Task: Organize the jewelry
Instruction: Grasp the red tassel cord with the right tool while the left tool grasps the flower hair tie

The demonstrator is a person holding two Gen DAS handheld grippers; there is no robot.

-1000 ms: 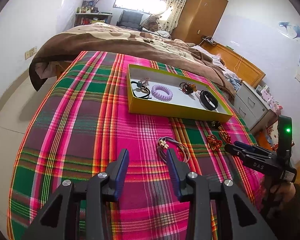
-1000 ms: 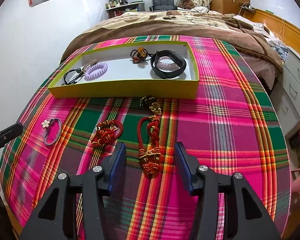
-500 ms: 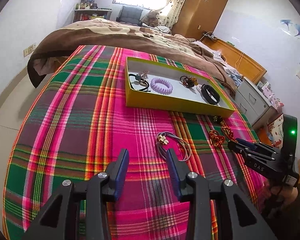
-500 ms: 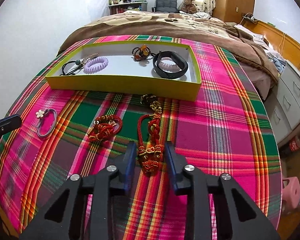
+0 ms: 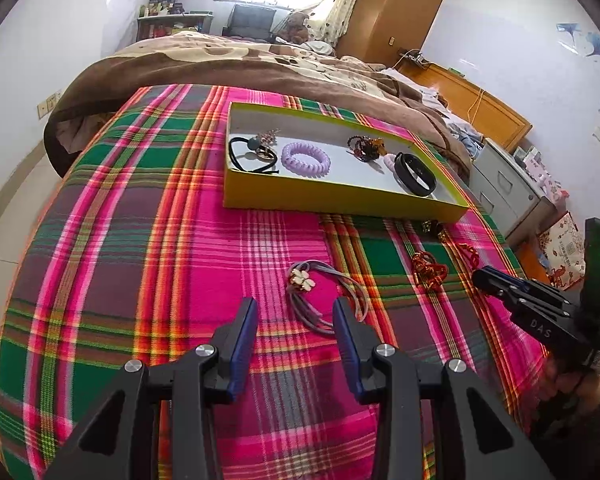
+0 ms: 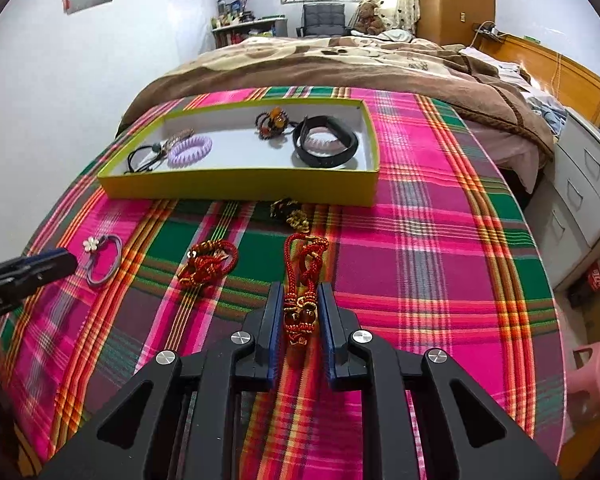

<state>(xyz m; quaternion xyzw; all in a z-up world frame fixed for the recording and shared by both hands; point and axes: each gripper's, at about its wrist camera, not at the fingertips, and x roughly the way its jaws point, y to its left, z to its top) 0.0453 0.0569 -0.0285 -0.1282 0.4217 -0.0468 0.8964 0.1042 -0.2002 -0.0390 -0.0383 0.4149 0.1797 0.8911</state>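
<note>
While the right claw pinches the red knotted cord, a straight lift avoids snagging; left claw waits wide.

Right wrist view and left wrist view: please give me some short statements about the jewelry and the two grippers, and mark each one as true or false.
1. The right gripper has its fingers closed around the long red knotted cord. True.
2. The purple spiral hair tie lies on the plaid cloth outside the tray. False: it lies inside the yellow tray.
3. The left gripper holds the flower hair tie. False: its fingers are open and the tie lies on the plaid cloth between them.
4. The black band is in the tray. True.
5. The small red bracelet is in the tray. False: it lies on the cloth.
</note>
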